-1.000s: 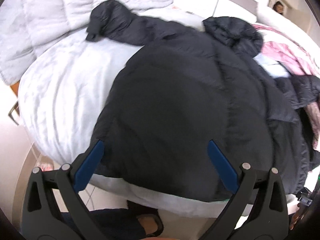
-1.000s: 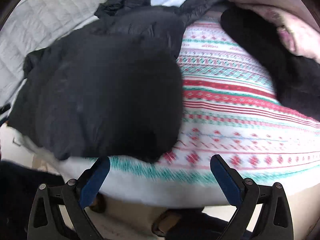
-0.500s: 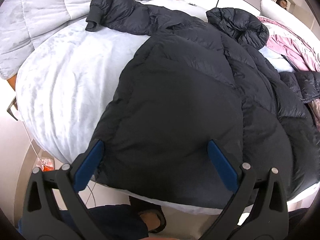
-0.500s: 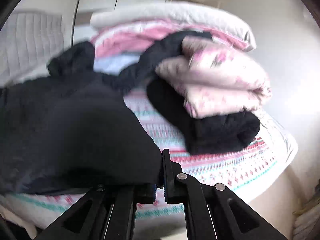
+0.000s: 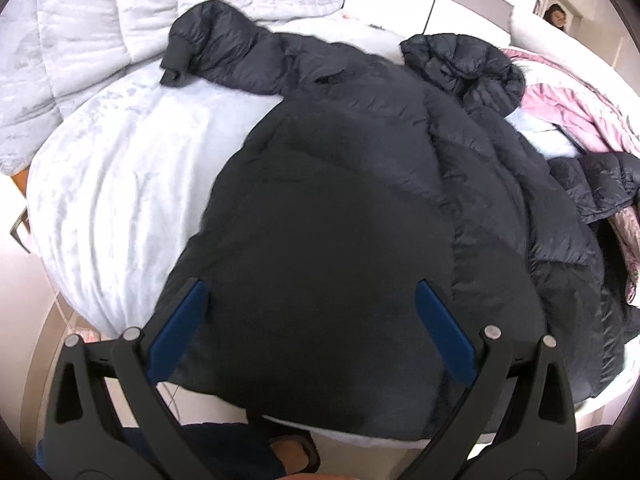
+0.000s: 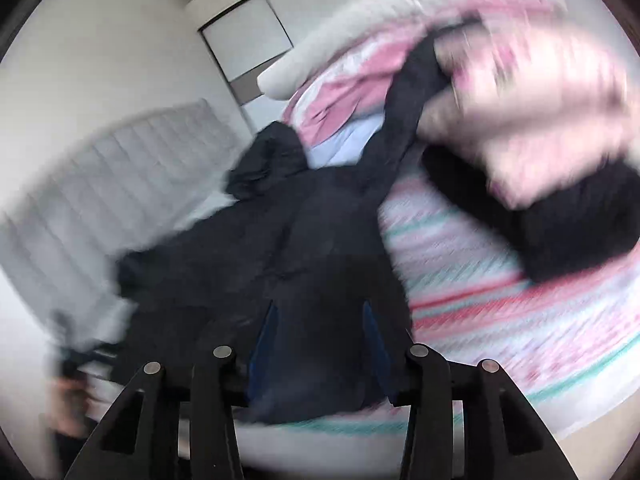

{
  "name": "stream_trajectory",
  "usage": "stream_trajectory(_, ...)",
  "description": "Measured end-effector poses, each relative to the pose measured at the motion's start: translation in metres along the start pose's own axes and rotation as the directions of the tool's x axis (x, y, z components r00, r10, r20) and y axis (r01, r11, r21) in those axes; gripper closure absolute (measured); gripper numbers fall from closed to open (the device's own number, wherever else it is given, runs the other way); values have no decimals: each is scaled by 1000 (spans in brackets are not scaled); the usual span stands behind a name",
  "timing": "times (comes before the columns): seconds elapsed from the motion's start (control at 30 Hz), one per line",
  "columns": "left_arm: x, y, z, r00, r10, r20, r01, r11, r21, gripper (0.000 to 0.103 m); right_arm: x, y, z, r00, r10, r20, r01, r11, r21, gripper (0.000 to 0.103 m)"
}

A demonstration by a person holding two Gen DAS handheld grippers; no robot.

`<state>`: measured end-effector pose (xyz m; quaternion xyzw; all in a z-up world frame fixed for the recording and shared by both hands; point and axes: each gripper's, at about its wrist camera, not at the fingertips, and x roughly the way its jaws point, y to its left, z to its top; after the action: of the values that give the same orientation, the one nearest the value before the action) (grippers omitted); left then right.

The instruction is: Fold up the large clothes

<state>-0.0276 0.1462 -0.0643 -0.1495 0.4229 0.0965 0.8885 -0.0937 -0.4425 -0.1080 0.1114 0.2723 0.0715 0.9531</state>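
A large black puffer jacket (image 5: 360, 200) lies spread on the bed, one sleeve (image 5: 224, 48) stretched to the back left and its hood (image 5: 464, 64) at the back. My left gripper (image 5: 308, 320) is open and empty, held over the jacket's lower hem at the bed's near edge. The right wrist view is motion-blurred. There my right gripper (image 6: 320, 336) stands partly open with the jacket's right hem (image 6: 320, 300) between its fingers; whether it grips the fabric is unclear.
The bed has a pale grey sheet (image 5: 120, 168) and a quilted headboard (image 5: 100, 12). A striped red-and-green blanket (image 6: 500, 300) and a pile of pink and black clothes (image 6: 540, 128) lie on the bed's right side. A person's foot (image 5: 292, 452) shows below the bed edge.
My right gripper, shut half a second ago, has opened partway and swung, tilting its view. My left gripper stays open over the hem, now slightly closer to the jacket.
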Motion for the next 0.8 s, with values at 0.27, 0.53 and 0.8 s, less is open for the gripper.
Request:
stream_trajectory(0.27, 14, -58, -4, 999, 7, -50, -3, 997, 75, 0, 100, 46, -38, 933, -106, -344, 64, 989, -132, 58)
stream_trajectory(0.53, 43, -111, -15, 984, 16, -177, 13, 986, 164, 0, 135, 62, -48, 884, -196, -425, 108, 969, -223, 50)
stream_trajectory(0.8, 30, -83, 8, 999, -32, -39, 34, 999, 42, 0, 93, 40, -6, 968, -37, -250, 35, 999, -14, 36)
